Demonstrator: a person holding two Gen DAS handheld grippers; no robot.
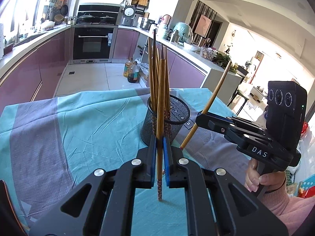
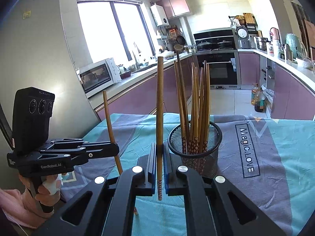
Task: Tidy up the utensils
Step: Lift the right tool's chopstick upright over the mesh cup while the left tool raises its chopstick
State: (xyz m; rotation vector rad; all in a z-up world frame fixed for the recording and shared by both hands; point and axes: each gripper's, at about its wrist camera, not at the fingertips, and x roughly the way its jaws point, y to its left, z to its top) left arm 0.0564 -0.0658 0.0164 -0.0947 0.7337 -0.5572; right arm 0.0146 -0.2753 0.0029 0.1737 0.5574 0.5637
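Left wrist view: the left gripper [image 1: 159, 141] is closed on a single wooden chopstick [image 1: 160, 122], which stands nearly upright between the blue pads [image 1: 153, 157], its patterned end hanging below the jaws and above the cloth. Just beyond the fingertips stands a black mesh cup [image 1: 167, 118] holding a bundle of chopsticks [image 1: 155, 72], thin ends up. To the right, the right gripper [image 1: 198, 120] enters from the side, gripped by a hand [image 1: 259, 179] in a pink sleeve [image 1: 295, 210]; its jaws are closed on a second chopstick [image 1: 208, 106] that leans to the right, its lower tip near the cloth beside the cup. A teal and grey tablecloth [image 1: 78, 127] covers the table. Right wrist view: the right gripper [image 2: 159, 147] pinches its chopstick [image 2: 159, 106] upright between closed pads, with the mesh cup [image 2: 196, 143] just to the right of the fingertips. The left gripper [image 2: 116, 149] appears at the left edge, held by a hand [image 2: 47, 192], its chopstick [image 2: 110, 125] tilted slightly, well apart from the cup. Neither held chopstick touches the cup. Kitchen counters, an oven and a window fill the far background.
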